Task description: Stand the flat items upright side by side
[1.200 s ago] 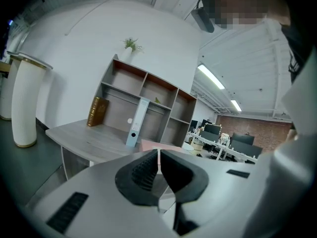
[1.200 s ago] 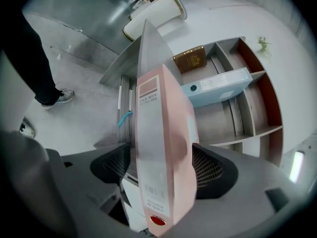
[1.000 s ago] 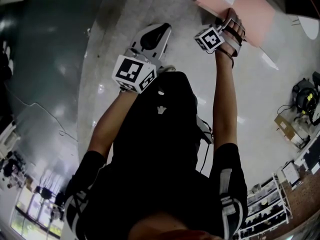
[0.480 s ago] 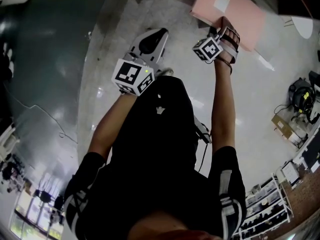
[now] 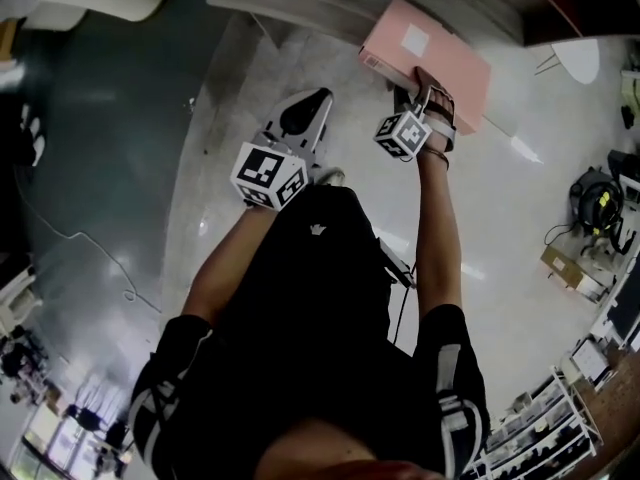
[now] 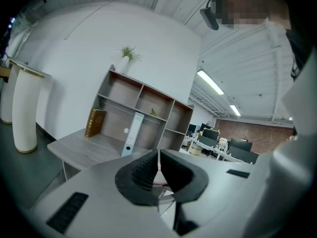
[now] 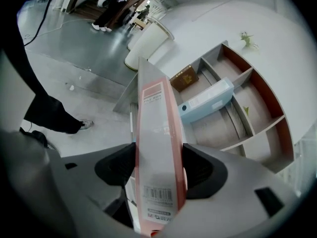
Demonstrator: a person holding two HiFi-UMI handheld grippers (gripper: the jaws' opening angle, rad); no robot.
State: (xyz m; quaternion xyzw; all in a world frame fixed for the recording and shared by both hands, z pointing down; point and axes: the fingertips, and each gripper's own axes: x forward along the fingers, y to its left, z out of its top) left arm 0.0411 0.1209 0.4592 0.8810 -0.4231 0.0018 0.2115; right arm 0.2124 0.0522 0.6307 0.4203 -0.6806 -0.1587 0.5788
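A pink binder (image 5: 425, 53) hangs in the air near the grey desk (image 5: 300, 3). My right gripper (image 5: 425, 86) holds it by the spine; in the right gripper view both pads touch the pink binder (image 7: 158, 133) while the jaws of the right gripper (image 7: 158, 171) are closing on it. A light blue binder (image 7: 205, 100) leans in the shelf unit (image 7: 247, 108), next to a brown book (image 7: 184, 78). My left gripper (image 5: 312, 100) is shut and empty, pointing toward the shelf. The left gripper (image 6: 158, 165) view shows the blue binder (image 6: 130, 133) leaning and the brown book (image 6: 95, 123) upright.
The shelf unit (image 6: 143, 105) stands on a grey desk (image 6: 81, 148) against a white wall. A tall white ribbed cylinder (image 6: 25, 110) stands on the floor left of the desk. Office desks and monitors (image 6: 223, 140) lie far to the right.
My right gripper has carried the pink binder left and further toward the desk. The left gripper has stayed shut and barely moved.
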